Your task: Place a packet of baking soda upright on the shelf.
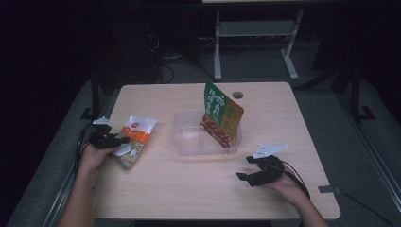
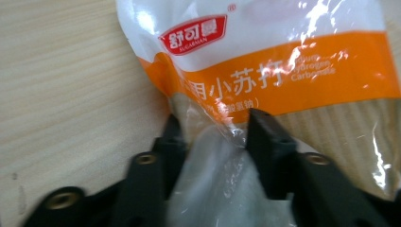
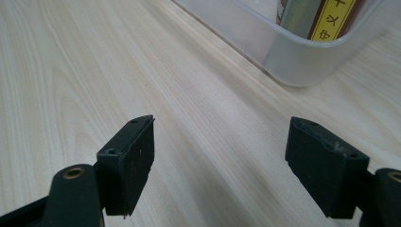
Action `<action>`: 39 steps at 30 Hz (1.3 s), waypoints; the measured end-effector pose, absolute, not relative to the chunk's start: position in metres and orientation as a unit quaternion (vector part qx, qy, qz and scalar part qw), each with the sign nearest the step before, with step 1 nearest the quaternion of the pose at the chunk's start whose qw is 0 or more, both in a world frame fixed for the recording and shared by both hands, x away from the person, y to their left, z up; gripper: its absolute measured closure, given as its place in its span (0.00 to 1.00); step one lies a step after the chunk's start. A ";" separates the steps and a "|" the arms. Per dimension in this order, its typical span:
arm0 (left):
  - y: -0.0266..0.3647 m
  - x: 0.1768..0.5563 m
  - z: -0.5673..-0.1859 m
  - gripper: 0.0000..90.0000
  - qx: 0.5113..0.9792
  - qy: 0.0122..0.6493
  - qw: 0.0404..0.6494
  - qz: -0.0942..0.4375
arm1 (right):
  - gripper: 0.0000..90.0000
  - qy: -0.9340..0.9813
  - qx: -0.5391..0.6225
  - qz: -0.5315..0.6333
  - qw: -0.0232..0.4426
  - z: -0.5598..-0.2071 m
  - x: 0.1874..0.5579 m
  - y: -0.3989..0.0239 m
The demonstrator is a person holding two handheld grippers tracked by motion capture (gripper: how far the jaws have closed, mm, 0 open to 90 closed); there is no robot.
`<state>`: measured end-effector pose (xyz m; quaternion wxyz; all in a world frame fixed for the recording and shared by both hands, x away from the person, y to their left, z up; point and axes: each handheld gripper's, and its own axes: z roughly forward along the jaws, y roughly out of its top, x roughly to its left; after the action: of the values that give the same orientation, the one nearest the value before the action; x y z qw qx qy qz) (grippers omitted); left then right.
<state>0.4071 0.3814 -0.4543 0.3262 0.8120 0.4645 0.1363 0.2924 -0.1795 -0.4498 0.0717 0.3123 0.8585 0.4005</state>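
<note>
A white-and-orange snack bag (image 1: pixel 135 139) (image 2: pixel 265 61) lies flat on the left part of the wooden table (image 1: pixel 189 194). My left gripper (image 1: pixel 111 140) (image 2: pixel 215 125) pinches the bag's crinkled clear end between its two black jaws. A green-and-orange packet (image 1: pixel 220 116) (image 3: pixel 331 14) stands tilted inside a clear plastic container (image 1: pixel 189 147) (image 3: pixel 302 61) at the table's middle. My right gripper (image 1: pixel 244 168) (image 3: pixel 222 132) rests low over the bare wood in front and to the right of the container, open, with nothing between its jaws.
A round cable hole (image 1: pixel 238 94) sits near the table's far edge. Beyond the table stand the white legs of another desk (image 1: pixel 217 52) on a dark floor. Bare wood stretches between the bag and the container.
</note>
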 end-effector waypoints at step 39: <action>0.349 0.330 -0.361 1.00 0.784 0.350 0.498 0.122 | 0.28 0.857 0.292 0.419 0.064 -0.447 0.291 -0.177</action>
<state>0.3297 0.3495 -0.3614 0.4985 0.7836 0.3504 0.1216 0.2908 -0.1771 -0.4471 0.0636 0.2923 0.8573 0.4189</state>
